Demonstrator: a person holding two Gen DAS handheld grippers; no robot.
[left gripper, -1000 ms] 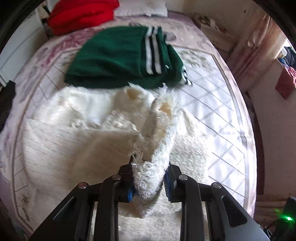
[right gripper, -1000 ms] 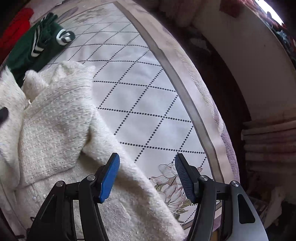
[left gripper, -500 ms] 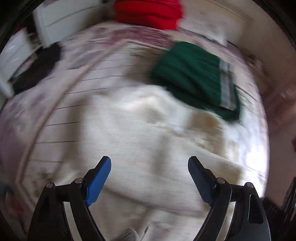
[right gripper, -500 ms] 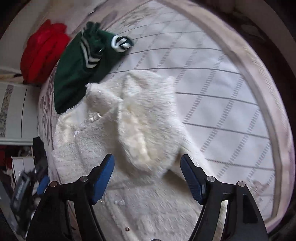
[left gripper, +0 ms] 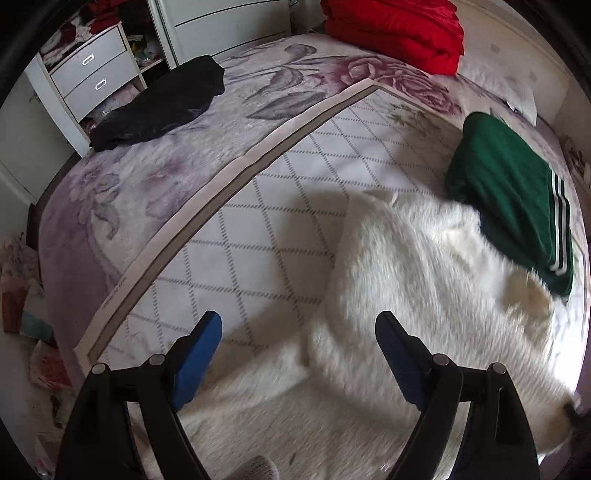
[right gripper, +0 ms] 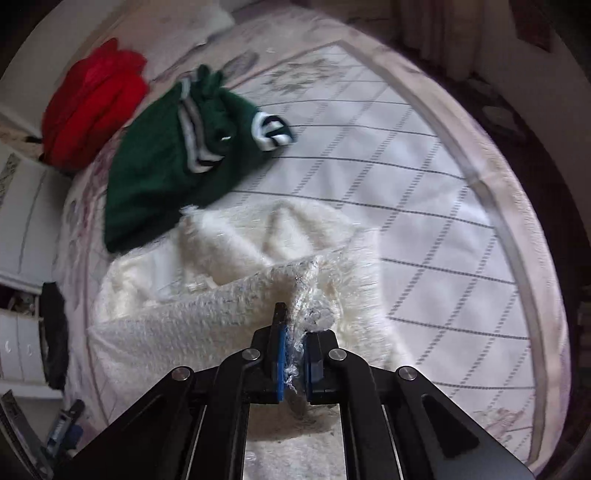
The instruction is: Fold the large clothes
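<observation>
Left wrist view
Left gripper (left gripper: 297, 350): jaws spread wide, holding nothing, hovering above the bed (left gripper: 236, 236).
White fuzzy garment (left gripper: 424, 280): spread on the bed below and ahead-right of the fingers; its near-left edge runs under the gap between them.
Green striped garment (left gripper: 513, 195): folded, far ahead-right, touching the white one's far edge.
Black garment (left gripper: 162, 103): well ahead-left, apart from the rest.
Red bundle (left gripper: 399, 29): at the far end of the bed.

Right wrist view
Right gripper (right gripper: 293, 347): jaws pressed together, pinching a raised edge of the white fuzzy garment (right gripper: 229, 302), which drapes away ahead-left.
Green striped garment (right gripper: 173, 158): ahead-left, just beyond the white one.

Judgement
Step in hand: probably mid-fold, with only the right side gripped.
Next move: the left gripper likely needs to drop onto the near-left edge and close, so both can carry the fold evenly.
</observation>
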